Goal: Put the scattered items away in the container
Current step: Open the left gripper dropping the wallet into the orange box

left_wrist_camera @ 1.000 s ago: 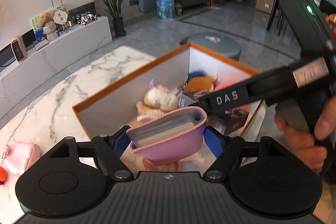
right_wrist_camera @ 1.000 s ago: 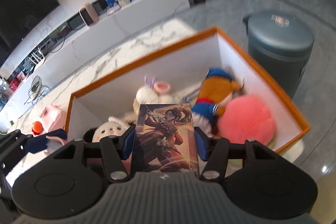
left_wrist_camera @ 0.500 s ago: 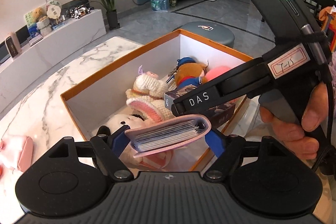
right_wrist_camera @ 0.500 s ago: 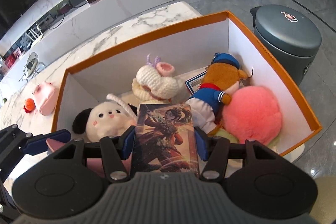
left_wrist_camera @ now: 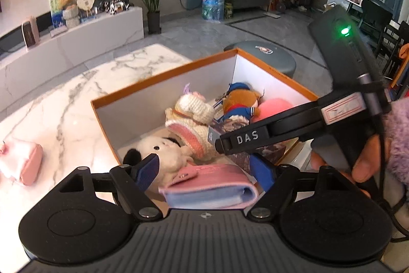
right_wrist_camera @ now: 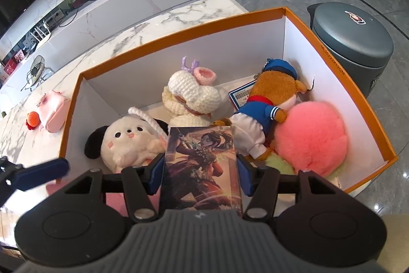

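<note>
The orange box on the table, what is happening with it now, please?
A person holds a gripper in each hand over the box. The left gripper is open, and the pink wallet lies loose between its fingers. The right gripper grips a picture card box. Plush toys already lie inside; a pink pouch waits on the table.

At the centre right of my left wrist view I read "DAS" in pale capitals on the black finger of the right gripper (left_wrist_camera: pixel 239 142), and the pink-bordered label (left_wrist_camera: pixel 342 109) farther up that tool carries handwriting I cannot make out. In the right wrist view, the blue-edged tag (right_wrist_camera: pixel 241 95) beside the sailor bear has a barcode and letters starting "HK", the rest hidden. Small print runs along the rim of the orange box (right_wrist_camera: pixel 332 60), too fine for me to read.
</note>
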